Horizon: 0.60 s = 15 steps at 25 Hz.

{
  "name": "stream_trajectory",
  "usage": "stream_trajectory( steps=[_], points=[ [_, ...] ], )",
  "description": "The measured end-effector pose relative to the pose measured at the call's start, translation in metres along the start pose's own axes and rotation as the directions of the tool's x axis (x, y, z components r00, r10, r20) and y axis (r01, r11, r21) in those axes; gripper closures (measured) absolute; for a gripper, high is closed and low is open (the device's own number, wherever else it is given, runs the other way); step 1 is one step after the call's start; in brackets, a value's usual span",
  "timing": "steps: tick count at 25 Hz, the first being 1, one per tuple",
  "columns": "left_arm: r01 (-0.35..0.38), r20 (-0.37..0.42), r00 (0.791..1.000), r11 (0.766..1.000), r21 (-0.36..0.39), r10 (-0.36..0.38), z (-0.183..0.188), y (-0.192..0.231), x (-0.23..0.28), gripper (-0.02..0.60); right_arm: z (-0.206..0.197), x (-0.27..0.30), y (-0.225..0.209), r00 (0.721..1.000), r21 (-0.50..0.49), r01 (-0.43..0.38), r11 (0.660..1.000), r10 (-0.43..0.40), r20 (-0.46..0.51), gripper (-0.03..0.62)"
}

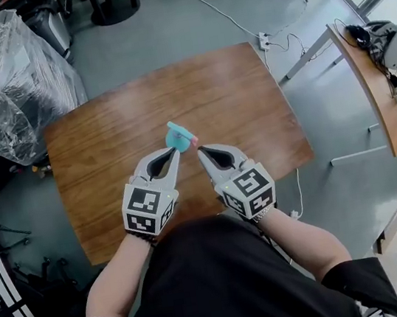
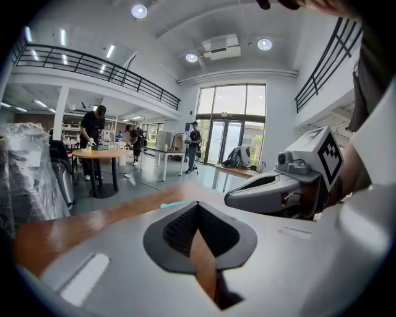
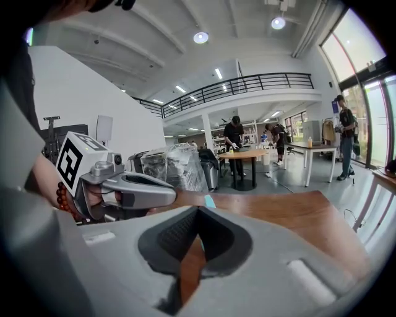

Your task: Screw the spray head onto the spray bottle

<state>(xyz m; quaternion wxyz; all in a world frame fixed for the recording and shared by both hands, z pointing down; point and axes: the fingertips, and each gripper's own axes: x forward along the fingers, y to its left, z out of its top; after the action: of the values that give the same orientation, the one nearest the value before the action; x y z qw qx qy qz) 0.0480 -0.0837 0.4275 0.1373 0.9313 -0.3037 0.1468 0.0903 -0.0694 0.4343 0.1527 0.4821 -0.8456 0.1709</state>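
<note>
Wood table (image 1: 232, 89): teal spray bottle (image 1: 177, 139), pink tip.

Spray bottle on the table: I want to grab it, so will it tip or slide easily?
The spray bottle looks small and plastic, so it is probably light and stiff. It seems to stand upright on the smooth wooden table with a long piece across its top, so a sideways push might tip it. Its rounded body could then roll.

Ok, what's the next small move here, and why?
Probably open the left gripper and ease it toward the teal bottle: both it and the right gripper are shut and empty, and the bottle sits on the table just beyond their tips.
</note>
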Motion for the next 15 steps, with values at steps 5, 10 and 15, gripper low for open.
stream_trajectory(
  steps=[5,10,15],
  points=[
    [0.004,-0.005,1.0,1.0,-0.001,-0.004,0.0005,-0.0036,0.003,0.568,-0.0024,0.0003,0.0032,1.0,-0.007,-0.004,1.0,0.004,-0.005,0.603],
    [0.006,-0.005,1.0,1.0,-0.002,-0.006,0.0006,-0.0063,0.0056,0.568,-0.0025,-0.0003,0.0034,1.0,-0.014,-0.005,1.0,0.005,-0.006,0.603],
    [0.009,-0.006,1.0,1.0,-0.001,-0.009,0.0009,-0.0102,0.0062,0.568,-0.0025,-0.003,0.0035,1.0,-0.015,-0.005,1.0,0.005,-0.008,0.603]
  ],
)
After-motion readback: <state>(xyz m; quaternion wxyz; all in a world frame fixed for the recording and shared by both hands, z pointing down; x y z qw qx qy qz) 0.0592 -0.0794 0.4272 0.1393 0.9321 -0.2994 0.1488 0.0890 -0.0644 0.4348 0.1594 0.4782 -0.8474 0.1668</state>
